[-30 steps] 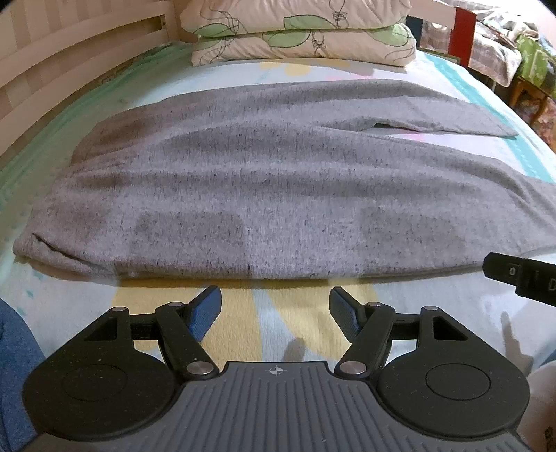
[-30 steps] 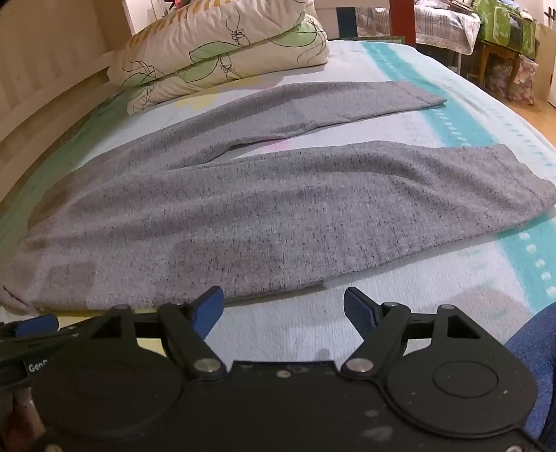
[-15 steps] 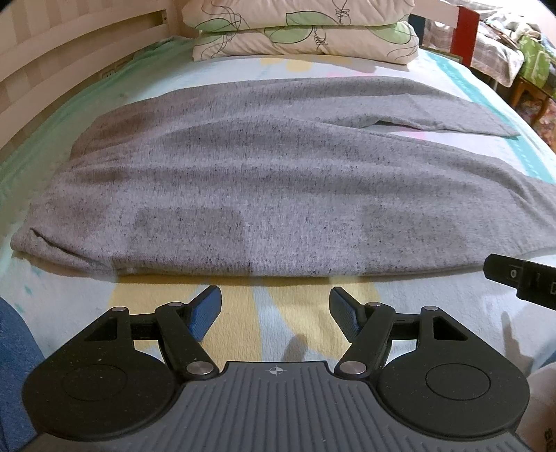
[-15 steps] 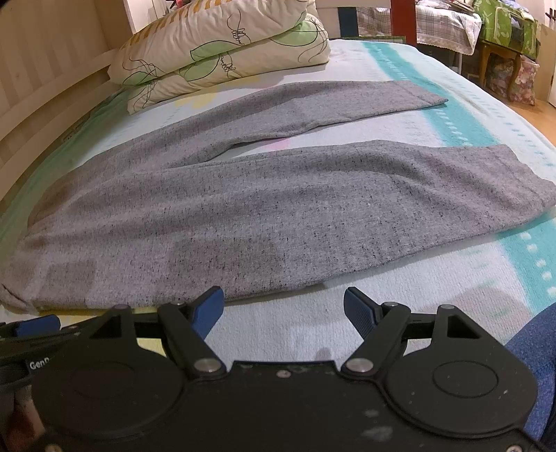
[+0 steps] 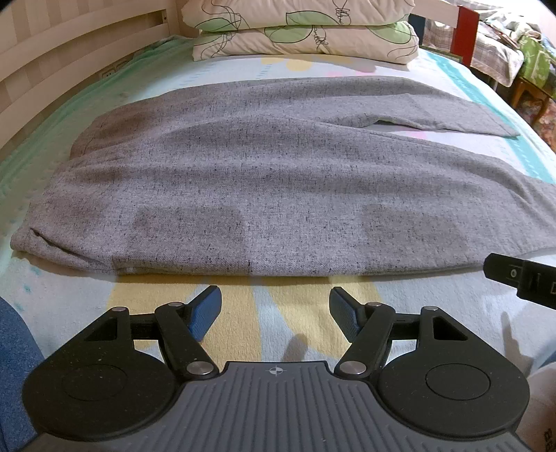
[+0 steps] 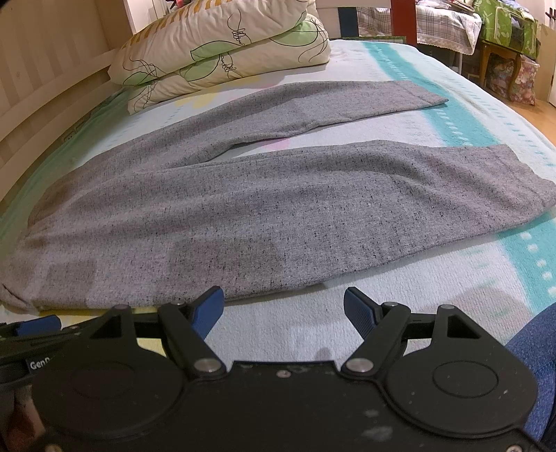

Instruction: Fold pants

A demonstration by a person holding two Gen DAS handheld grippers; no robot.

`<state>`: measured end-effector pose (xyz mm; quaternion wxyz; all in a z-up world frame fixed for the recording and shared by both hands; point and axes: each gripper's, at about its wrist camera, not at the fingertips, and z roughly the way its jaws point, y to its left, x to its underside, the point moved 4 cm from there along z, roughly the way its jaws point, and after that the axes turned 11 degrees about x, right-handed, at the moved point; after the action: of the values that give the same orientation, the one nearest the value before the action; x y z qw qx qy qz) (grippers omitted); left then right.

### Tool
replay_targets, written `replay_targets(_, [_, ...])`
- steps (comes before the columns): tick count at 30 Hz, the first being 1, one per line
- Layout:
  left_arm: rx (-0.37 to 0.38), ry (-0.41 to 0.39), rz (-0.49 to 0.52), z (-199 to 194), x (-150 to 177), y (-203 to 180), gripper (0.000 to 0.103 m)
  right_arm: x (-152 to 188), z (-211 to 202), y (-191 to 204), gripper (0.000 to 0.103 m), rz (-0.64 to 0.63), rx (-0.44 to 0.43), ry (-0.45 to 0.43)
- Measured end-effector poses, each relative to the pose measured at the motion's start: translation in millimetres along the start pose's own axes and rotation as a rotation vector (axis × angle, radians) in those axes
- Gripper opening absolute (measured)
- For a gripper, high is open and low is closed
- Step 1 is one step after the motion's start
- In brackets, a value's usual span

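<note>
Grey pants (image 5: 278, 180) lie flat on the bed (image 5: 305, 327).

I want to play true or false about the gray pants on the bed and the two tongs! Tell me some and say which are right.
1. The gray pants lie spread flat on the bed. True.
2. The left tongs are pinching the pants. False: they are open, just short of the near edge.
3. The right tongs are open. True.
4. One pant leg is folded over the other. False: the legs lie apart, with sheet showing between them.
5. Pillows sit beyond the pants. True.
</note>
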<state>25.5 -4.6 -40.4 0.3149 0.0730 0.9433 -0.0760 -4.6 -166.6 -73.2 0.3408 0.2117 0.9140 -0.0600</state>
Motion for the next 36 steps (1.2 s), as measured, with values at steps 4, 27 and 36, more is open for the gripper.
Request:
replay_targets(4, [0.0,0.001,0.001,0.1,-0.1,0.1,0.068,-0.6,0.1,-0.2,0.08,-0.001,0.0,0.0])
replay_targets(27, [0.001,0.001,0.0,0.1,-0.9,0.6,0.068,-0.7,0.3,-0.5,0.08,0.001,-0.002,0.0])
replay_targets(36, [0.037,-0.038,-0.005,-7.8,-0.6,-1.4,0.066,-1.3,-6.7,0.2,0.08,0.005,-0.006,-0.024])
